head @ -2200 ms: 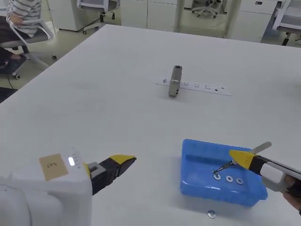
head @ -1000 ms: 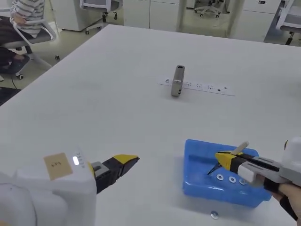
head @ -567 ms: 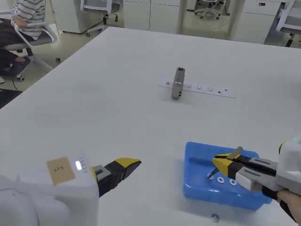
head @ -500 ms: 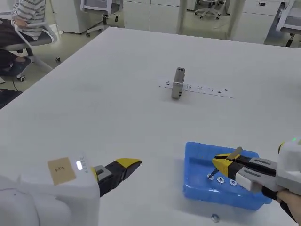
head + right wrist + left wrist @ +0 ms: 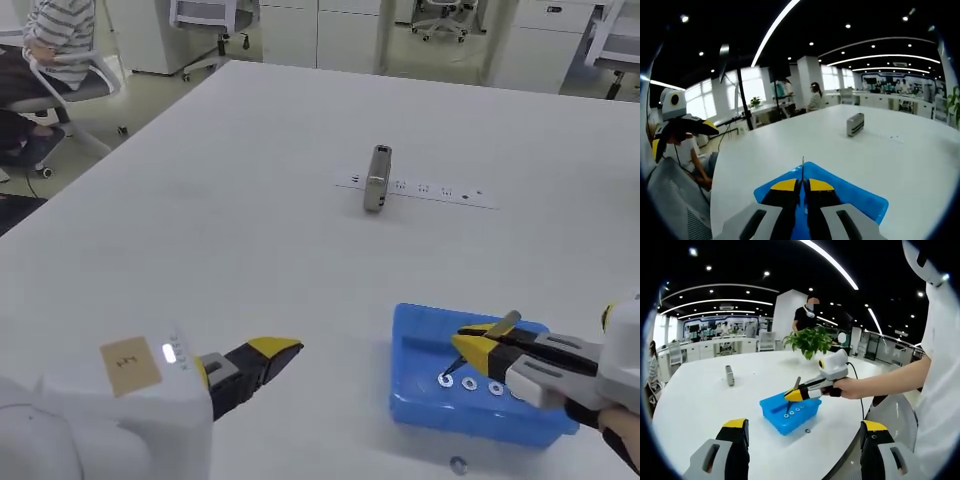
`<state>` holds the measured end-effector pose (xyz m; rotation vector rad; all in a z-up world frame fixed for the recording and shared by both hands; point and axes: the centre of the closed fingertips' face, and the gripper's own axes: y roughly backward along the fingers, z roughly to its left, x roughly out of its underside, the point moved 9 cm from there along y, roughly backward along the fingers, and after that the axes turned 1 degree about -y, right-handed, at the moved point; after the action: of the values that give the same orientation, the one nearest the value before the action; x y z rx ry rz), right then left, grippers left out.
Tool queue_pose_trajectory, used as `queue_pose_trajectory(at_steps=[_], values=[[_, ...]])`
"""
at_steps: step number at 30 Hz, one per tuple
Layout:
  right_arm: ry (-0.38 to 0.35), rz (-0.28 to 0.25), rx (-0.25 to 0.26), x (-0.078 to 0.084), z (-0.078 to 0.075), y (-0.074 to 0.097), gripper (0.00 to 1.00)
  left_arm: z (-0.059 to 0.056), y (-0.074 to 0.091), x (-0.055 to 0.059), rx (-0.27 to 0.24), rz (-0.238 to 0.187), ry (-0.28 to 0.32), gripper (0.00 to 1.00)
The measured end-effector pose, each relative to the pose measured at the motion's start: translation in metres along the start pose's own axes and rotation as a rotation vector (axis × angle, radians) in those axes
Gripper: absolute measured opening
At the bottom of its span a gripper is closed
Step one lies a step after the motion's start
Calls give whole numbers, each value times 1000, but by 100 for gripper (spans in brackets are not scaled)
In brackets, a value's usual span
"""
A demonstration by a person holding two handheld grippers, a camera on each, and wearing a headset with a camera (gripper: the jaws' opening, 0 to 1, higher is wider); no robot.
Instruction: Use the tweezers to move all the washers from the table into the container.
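Note:
A blue container sits on the white table at the lower right, with three washers on its floor. My right gripper hangs over it, shut on thin metal tweezers. The tweezer tips point down near the left washer. One washer lies on the table just in front of the container. In the right gripper view the jaws pinch the tweezers above the container. My left gripper hovers open at the lower left, well apart from the container.
A grey metal block stands on a flat white power strip at mid-table. A seated person and office chairs are beyond the table's far left edge. In the left gripper view a person's hand holds the right gripper.
My right gripper has drawn in over the container and shifted a little left, the tweezer tips dipping toward its floor. The left gripper has stayed put. The camera has moved slightly.

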<state>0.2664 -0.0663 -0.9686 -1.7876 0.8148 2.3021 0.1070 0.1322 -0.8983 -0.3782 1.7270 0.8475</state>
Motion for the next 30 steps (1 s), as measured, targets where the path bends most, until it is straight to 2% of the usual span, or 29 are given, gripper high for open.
queue_pose_trajectory(at_steps=[9, 12, 14, 16, 17, 19, 21, 24, 28, 30], values=[[22, -56, -9, -11, 17, 21, 3, -1, 0, 0, 1, -1, 1, 94], [13, -80, -33, -13, 26, 29, 3, -1, 1, 0, 0, -3, 0, 94], [-9, -94, -82, -16, 34, 33, 3, -1, 0, 0, 1, -5, 2, 94], [-10, -103, -100, -16, 38, 37, 3, -2, 0, 1, 3, -5, 1, 94], [-21, -96, -125, -15, 42, 38, 3, -2, 0, 1, 6, -5, 0, 94], [-30, -88, -137, -12, 45, 40, 3, -3, -1, 1, 9, -5, -1, 94], [-32, -37, -166, -5, 50, 41, 3, -3, -1, 0, 11, -5, -3, 94], [-41, 12, -168, 6, 51, 40, 3, -3, -1, 0, 13, -11, -1, 94], [-42, 69, -135, 17, 47, 39, 3, -3, -2, 0, 14, -10, -3, 94], [-38, 75, -129, 19, 46, 38, 3, -3, -2, -1, 13, -10, -4, 94]])
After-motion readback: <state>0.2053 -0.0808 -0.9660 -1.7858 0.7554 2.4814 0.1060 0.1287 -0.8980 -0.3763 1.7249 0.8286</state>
